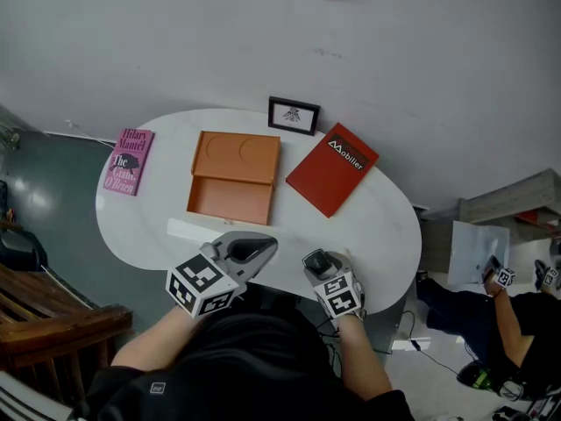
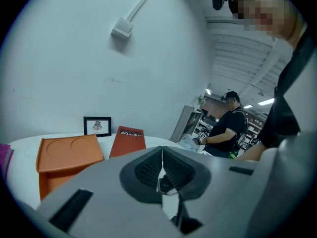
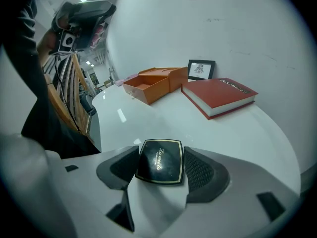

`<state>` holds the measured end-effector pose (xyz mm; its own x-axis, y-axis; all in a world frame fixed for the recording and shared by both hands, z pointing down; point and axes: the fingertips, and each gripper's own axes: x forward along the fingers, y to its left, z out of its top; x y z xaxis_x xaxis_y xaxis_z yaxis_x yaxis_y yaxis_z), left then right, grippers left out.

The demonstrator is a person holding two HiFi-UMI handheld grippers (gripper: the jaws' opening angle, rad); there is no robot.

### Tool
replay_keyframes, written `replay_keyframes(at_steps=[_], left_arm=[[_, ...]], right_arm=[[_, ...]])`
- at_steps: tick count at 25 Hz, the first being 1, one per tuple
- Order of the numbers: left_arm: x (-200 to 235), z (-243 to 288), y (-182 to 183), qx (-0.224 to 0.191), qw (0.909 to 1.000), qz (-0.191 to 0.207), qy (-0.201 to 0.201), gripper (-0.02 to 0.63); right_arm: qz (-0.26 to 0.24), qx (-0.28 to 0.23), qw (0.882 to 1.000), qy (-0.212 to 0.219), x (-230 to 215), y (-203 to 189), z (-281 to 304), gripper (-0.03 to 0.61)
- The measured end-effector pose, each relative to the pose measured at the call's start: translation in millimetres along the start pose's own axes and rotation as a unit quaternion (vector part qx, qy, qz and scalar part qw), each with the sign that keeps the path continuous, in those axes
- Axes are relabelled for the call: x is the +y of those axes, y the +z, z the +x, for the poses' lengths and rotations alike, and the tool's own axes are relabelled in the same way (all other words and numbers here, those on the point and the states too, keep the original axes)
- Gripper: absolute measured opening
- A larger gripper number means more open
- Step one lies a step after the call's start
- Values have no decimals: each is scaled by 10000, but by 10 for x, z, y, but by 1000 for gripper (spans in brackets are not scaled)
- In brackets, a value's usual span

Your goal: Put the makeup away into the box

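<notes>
Step in hand looks like pick-up done, carry not begun: the right gripper (image 3: 162, 168) has its jaws clamped on the side edges of a black square makeup compact with thin gold trim (image 3: 159, 157), held flat over the front edge of the white oval table (image 1: 377, 226), right of middle. The left gripper (image 2: 162, 168) has its jaws pressed together with nothing between them, just beside the right one at the same front edge. The open orange box with two round dents in its flipped-back lid (image 1: 230, 198) sits mid-table toward the rear edge, tray empty, well apart from the compact. Next move probably calls for a reach forward and a little left, lowering the compact flat into the tray and then letting go; the left gripper may not be needed. Writing: gold script on the compact lid starts "La", rest too small to read; the red hardcover book (image 1: 331, 169) right of the box reads "Mobilier"; the pink paperback book (image 1: 129, 160) at the left edge reads "Hilary Mantel, The Giant, O'Brien". A small black picture frame (image 1: 294, 115) stands at the rear edge.
</notes>
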<state>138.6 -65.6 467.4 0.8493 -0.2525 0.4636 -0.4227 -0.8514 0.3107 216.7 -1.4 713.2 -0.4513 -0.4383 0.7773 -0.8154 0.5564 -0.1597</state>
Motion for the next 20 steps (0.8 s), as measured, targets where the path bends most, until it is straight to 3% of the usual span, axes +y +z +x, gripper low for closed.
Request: replay_keyframes(at_steps=[10, 15, 20], left_arm=[[-116, -19, -139, 5, 9999, -150, 45, 15], [-151, -48, -189, -12, 9998, -194, 80, 15], [-207, -57, -209, -48, 9997, -224, 87, 14]], right_arm=[[-81, 205, 9998, 40, 144, -96, -60, 264], [-208, 215, 9992, -284, 174, -123, -34, 270], [-78, -156, 9984, -530, 139, -57, 14, 273]])
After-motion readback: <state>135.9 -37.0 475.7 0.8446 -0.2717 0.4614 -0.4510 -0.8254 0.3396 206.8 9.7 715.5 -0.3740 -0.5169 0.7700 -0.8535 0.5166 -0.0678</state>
